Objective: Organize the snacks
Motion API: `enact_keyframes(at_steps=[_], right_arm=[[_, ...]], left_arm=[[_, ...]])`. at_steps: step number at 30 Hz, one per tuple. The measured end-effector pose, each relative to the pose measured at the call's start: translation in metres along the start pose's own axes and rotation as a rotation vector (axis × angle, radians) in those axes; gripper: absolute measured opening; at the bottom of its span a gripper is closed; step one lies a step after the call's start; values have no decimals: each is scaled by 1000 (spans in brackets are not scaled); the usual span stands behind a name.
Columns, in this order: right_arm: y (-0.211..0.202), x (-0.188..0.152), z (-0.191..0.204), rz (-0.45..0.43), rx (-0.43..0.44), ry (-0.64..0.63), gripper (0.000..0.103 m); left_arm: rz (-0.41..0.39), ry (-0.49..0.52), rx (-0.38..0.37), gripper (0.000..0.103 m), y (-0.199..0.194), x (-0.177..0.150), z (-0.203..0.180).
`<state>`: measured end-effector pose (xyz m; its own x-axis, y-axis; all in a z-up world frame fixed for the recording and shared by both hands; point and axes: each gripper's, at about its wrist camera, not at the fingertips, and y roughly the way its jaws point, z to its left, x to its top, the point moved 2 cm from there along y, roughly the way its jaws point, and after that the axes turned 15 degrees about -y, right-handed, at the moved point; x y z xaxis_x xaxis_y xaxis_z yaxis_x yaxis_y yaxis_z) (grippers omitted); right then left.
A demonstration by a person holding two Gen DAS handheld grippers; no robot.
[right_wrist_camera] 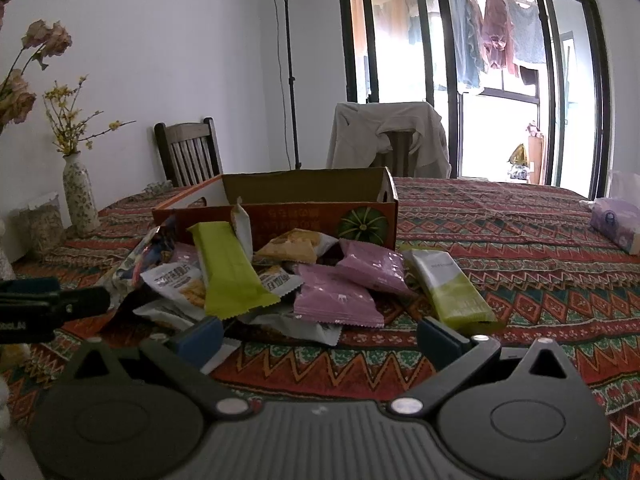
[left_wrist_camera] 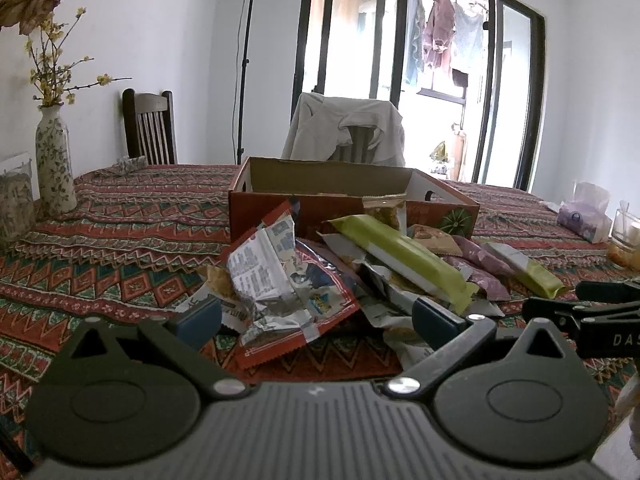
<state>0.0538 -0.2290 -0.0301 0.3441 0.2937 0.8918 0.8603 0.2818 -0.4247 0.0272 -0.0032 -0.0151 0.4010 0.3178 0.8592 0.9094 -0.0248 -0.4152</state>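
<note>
A heap of snack packets lies on the patterned tablecloth in front of an open orange cardboard box (left_wrist_camera: 276, 210) (right_wrist_camera: 288, 216). A red and white crumpled packet (left_wrist_camera: 288, 284) sits nearest my left gripper (left_wrist_camera: 318, 322), which is open just short of the heap with nothing between its fingers. A long green bar (left_wrist_camera: 404, 258) (right_wrist_camera: 228, 272) lies across the pile, with pink packets (right_wrist_camera: 340, 292) and a second green bar (right_wrist_camera: 452, 288) to its right. My right gripper (right_wrist_camera: 320, 338) is open too, close to the heap's front edge and holding nothing. The box looks empty from here.
A flowered vase (left_wrist_camera: 54, 160) (right_wrist_camera: 80, 196) stands at the table's left. A tissue pack (left_wrist_camera: 584, 216) (right_wrist_camera: 616, 220) and a glass (left_wrist_camera: 626, 232) sit at the right. Two chairs (left_wrist_camera: 150, 126), one draped with a garment (right_wrist_camera: 388, 140), stand behind the table.
</note>
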Motion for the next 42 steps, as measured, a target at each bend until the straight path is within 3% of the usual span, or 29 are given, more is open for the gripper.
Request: enact_keyframes(at_steps=[42], right_arm=[[-1, 0, 1, 6, -1, 2, 103]], left_arm=[[1, -10, -3, 103, -2, -3, 3]])
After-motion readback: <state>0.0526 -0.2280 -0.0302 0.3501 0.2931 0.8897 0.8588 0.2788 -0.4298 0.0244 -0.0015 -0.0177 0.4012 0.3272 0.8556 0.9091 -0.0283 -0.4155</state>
